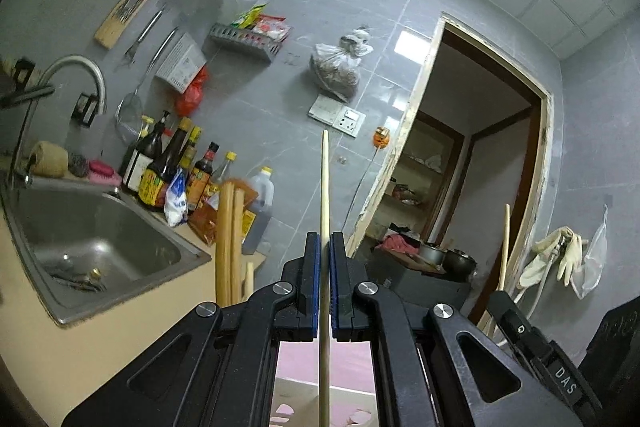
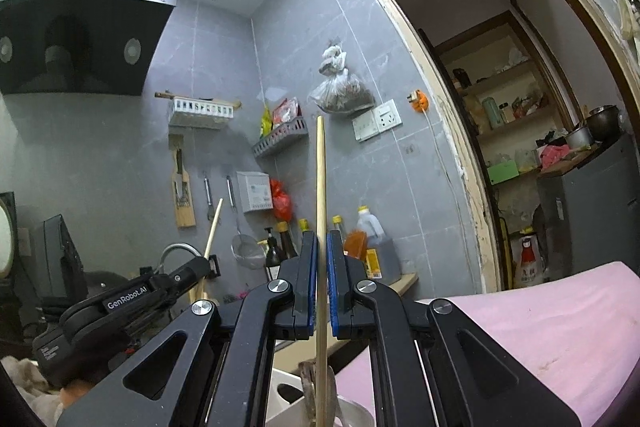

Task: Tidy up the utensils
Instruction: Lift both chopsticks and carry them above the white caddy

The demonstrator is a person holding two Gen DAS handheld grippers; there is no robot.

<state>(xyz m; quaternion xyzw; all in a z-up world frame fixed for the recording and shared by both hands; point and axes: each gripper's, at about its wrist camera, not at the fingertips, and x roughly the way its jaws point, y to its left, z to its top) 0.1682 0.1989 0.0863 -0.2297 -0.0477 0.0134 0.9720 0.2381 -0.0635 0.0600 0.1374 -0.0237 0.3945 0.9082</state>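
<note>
My left gripper (image 1: 325,239) is shut on a pale wooden chopstick (image 1: 324,187) that runs upright between the blue pads, its tip well above them. My right gripper (image 2: 322,237) is likewise shut on a second wooden chopstick (image 2: 320,179), also upright. In the right wrist view the left gripper (image 2: 200,263) shows at the lower left with its chopstick (image 2: 214,227) slanting up. Below the right gripper stands a white container (image 2: 286,393) with metal utensils (image 2: 310,377) in it. Two thicker wooden sticks (image 1: 228,235) stand just left of my left gripper.
A steel sink (image 1: 36,251) with a curved faucet (image 1: 80,65) lies to the left, with sauce bottles (image 1: 168,167) behind it. Wall racks (image 2: 280,137) and hanging tools line the tiled wall. A range hood (image 2: 80,35) hangs at upper left. A pink surface (image 2: 540,327) sits under the right gripper. A doorway (image 2: 500,107) stands open on the right.
</note>
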